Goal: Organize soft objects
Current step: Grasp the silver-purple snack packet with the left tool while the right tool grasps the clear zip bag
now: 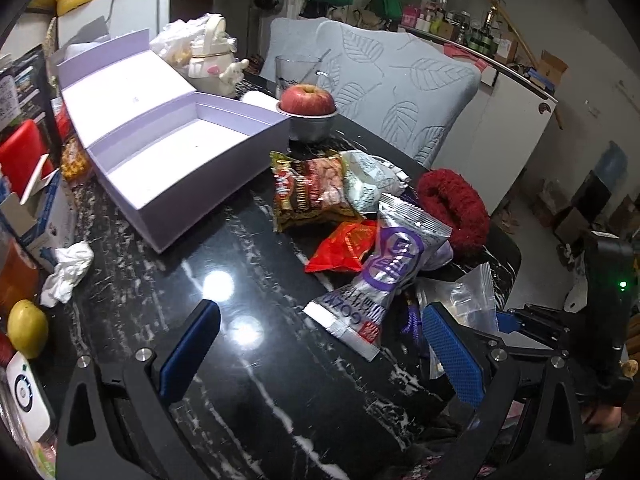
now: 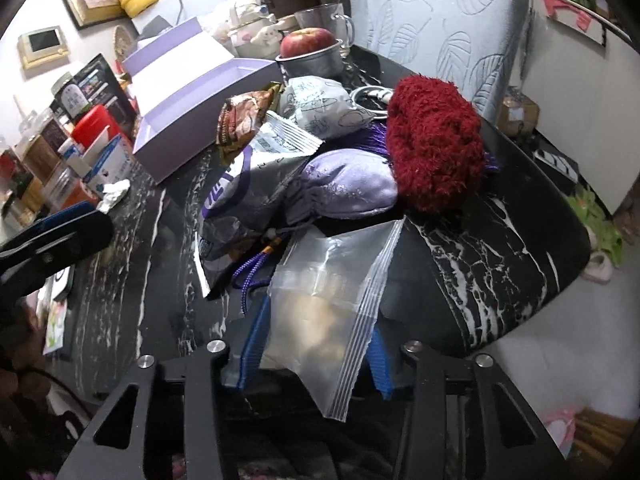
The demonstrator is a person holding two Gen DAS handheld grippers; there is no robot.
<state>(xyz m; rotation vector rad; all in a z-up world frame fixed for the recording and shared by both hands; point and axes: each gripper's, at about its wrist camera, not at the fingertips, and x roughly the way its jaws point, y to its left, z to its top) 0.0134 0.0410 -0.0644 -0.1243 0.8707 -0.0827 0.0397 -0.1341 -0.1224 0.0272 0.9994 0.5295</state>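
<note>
My left gripper [image 1: 320,352] hangs low over the black white-veined marble table [image 1: 224,360] with its blue-padded fingers [image 1: 452,356] spread wide and nothing between them. My right gripper [image 2: 316,356] sits at the table's near right edge, its blue pads on either side of a clear zip-lock plastic bag [image 2: 336,300] with pale contents; the bag hides the pads' inner faces, so I cannot tell whether they actually pinch it.

The soft things are heaped along the table's right edge. A fuzzy dark red knitted ring [image 1: 454,210] lies nearest that edge, with a shiny lilac satin drawstring pouch [image 2: 352,188] touching its left side. A silver foil snack packet with a purple logo [image 1: 388,268] leans over the pouch, a small red foil sachet [image 1: 344,248] just beside it. Behind them lie a brown printed snack bag [image 1: 312,192] and a grey-white patterned pouch [image 2: 320,108].

The open lavender cardboard box [image 1: 176,160] stands toward the far left corner, lid flipped back. A red apple [image 1: 307,98] rests in a small metal bowl [image 1: 312,126] at the far edge, touching the box's corner. A crumpled white tissue [image 1: 68,272] lies by the left edge.
</note>
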